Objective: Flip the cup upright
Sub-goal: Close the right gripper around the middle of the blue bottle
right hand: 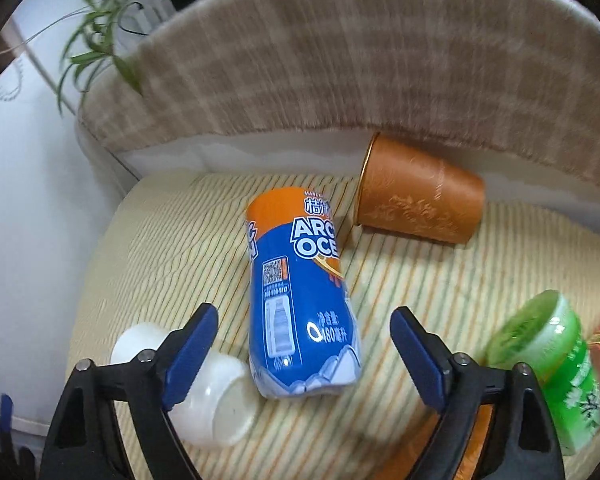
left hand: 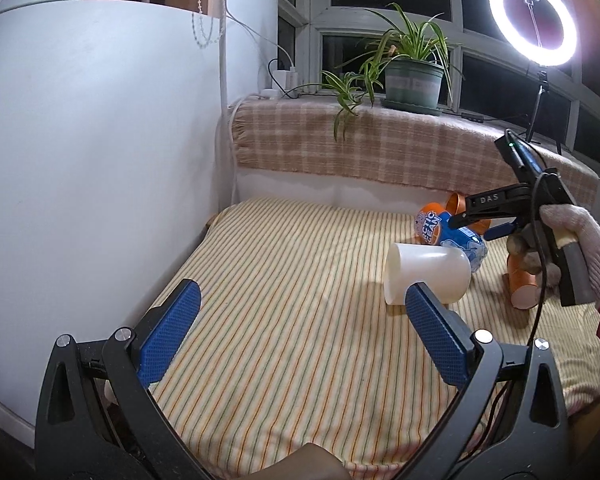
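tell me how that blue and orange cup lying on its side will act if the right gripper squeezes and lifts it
The blue and orange cup lies on its side, so a nudge would likely roll it across the striped cloth. Its printed skin looks thin and glossy, so it is probably light, may dent, and could slip between the open right gripper.

A bed [left hand: 280,280] with a yellow striped sheet carries everything. On it lie, all on their sides, a white cup [left hand: 428,276], a blue-and-orange cut bottle cup [right hand: 300,300], a copper-brown cup [right hand: 420,204] near the plaid-covered ledge, and a green-labelled cup [right hand: 556,368].
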Action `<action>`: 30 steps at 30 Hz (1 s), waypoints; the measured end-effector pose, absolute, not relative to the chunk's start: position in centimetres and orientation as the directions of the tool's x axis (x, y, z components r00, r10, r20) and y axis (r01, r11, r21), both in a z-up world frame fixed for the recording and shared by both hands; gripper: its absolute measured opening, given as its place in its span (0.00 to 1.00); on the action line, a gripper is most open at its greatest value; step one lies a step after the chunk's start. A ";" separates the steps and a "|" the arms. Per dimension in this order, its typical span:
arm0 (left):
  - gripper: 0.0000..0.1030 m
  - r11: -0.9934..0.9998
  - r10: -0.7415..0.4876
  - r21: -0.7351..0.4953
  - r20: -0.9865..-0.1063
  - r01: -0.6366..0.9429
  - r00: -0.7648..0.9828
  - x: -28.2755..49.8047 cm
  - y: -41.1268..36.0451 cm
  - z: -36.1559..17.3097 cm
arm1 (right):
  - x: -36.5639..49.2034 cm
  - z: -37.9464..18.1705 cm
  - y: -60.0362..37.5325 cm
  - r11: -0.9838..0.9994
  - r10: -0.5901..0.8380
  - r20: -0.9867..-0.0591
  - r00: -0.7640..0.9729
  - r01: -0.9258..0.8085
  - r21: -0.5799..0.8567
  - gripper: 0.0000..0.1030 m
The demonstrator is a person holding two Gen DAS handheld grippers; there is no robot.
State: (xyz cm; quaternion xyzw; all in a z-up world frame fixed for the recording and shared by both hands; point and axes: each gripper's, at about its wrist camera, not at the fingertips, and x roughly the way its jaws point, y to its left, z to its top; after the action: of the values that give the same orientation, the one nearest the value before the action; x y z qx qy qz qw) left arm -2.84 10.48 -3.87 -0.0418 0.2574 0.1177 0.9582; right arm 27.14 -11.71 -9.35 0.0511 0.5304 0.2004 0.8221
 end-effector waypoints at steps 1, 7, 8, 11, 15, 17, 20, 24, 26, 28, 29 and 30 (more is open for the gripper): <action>1.00 0.968 0.205 -0.020 -0.504 -0.249 0.839 -2.8 10.5 -3.9 | 27.5 -9.5 -11.4 0.916 0.378 -0.859 0.346 -0.275 0.293 0.85; 1.00 0.967 0.204 -0.024 -0.516 -0.252 0.832 -2.7 10.8 -4.3 | 28.3 -10.2 -9.9 0.920 0.342 -0.885 0.316 -0.305 0.246 0.85; 1.00 0.967 0.203 -0.026 -0.517 -0.252 0.832 -2.7 10.8 -4.3 | 28.4 -10.3 -9.6 0.920 0.335 -0.889 0.312 -0.313 0.237 0.85; 1.00 0.968 0.200 -0.029 -0.519 -0.251 0.831 -2.6 10.9 -4.3 | 28.8 -10.8 -8.9 0.920 0.324 -0.899 0.296 -0.322 0.225 0.80; 1.00 0.968 0.200 -0.029 -0.519 -0.251 0.831 -2.6 11.0 -4.3 | 29.3 -11.7 -8.4 0.920 0.323 -0.908 0.267 -0.314 0.235 0.75; 1.00 0.967 0.201 -0.031 -0.521 -0.254 0.830 -2.6 11.0 -4.4 | 29.4 -12.1 -8.5 0.920 0.322 -0.912 0.255 -0.313 0.238 0.72; 1.00 0.966 0.199 -0.036 -0.523 -0.255 0.829 -2.5 11.1 -4.4 | 29.8 -12.8 -8.5 0.918 0.330 -0.911 0.246 -0.308 0.249 0.66; 1.00 0.967 0.199 -0.034 -0.522 -0.253 0.829 -2.5 11.2 -4.4 | 29.7 -12.7 -8.8 0.915 0.339 -0.906 0.252 -0.312 0.255 0.66; 1.00 0.967 0.198 -0.035 -0.522 -0.253 0.830 -2.6 11.2 -4.4 | 29.5 -12.4 -9.2 0.913 0.345 -0.902 0.260 -0.317 0.258 0.66; 1.00 0.968 0.197 -0.034 -0.520 -0.251 0.831 -2.6 11.2 -4.3 | 29.3 -12.0 -9.5 0.912 0.347 -0.898 0.271 -0.319 0.257 0.66; 1.00 0.968 0.196 -0.033 -0.519 -0.249 0.832 -2.6 11.2 -4.3 | 29.2 -11.8 -9.6 0.912 0.348 -0.895 0.278 -0.320 0.256 0.65; 1.00 0.968 0.195 -0.033 -0.519 -0.248 0.832 -2.6 11.2 -4.2 | 29.1 -11.5 -9.8 0.912 0.350 -0.892 0.285 -0.321 0.255 0.65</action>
State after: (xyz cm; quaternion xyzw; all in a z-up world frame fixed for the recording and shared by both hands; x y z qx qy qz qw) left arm -2.60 11.19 -4.24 -0.0492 0.2653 0.1159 0.9559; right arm 29.07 -9.81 -11.50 0.0128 0.5602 0.2094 0.8013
